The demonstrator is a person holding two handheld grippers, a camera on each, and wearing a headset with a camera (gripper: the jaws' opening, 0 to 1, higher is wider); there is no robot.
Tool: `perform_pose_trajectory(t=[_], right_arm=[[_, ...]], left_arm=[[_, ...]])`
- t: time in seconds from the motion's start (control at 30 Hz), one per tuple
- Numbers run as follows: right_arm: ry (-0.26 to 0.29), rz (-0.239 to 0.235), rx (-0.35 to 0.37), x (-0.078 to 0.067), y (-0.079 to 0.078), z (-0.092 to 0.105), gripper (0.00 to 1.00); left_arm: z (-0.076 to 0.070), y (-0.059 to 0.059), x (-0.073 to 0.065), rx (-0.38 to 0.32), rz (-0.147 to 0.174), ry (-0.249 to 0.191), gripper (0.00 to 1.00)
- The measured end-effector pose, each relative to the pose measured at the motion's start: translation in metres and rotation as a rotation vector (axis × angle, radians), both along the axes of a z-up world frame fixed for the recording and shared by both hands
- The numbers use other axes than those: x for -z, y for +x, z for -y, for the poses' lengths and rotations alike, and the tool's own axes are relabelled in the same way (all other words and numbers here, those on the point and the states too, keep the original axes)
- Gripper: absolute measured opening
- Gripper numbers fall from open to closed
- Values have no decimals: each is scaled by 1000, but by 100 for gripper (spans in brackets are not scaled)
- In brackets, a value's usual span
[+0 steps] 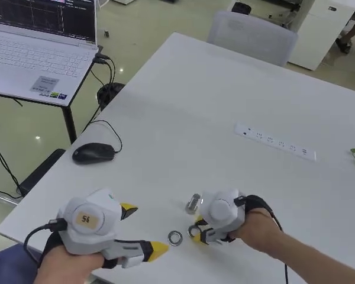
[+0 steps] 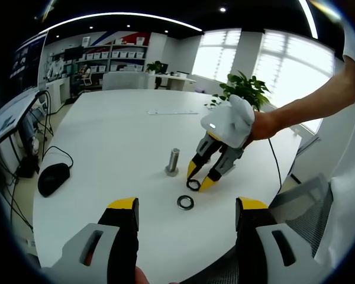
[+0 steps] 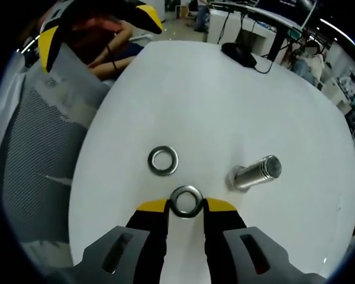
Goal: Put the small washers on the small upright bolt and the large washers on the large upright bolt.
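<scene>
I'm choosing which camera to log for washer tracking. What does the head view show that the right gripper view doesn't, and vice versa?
Head view adds the laptop and the power strip. Right gripper view adds a mesh chair back on its left, and a close look at the held washer pinched in the right tongs. Both share the upright bolt, the loose washer and the mouse.
</scene>
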State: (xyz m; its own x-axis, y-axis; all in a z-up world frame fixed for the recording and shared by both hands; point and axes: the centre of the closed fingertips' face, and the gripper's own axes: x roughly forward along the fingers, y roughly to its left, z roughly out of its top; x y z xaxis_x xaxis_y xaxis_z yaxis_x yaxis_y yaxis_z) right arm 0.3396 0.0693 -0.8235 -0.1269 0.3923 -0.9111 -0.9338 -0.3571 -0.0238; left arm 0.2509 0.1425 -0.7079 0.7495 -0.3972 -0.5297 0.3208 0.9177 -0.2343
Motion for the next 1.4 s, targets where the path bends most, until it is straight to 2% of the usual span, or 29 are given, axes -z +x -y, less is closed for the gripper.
perform_pose_trajectory(t=[0.2, 0.5, 0.9, 1.2, 1.4], right_arm=[[13, -14, 30, -4, -2, 4, 23], [45, -13, 85, -14, 4, 3, 23], [110, 10, 133, -44, 6, 0, 23], [170, 54, 167, -77, 27, -16, 23], [178, 71, 183, -84, 41, -31, 23]], left_arm=[[-2, -2, 1, -5, -2, 1, 66], [-3, 0, 0, -7, 2, 0, 66], [-4, 0, -1, -9, 6, -2, 66], [-4, 1, -2, -5, 10, -2, 66], [-4, 1, -3, -8, 11, -5, 66]])
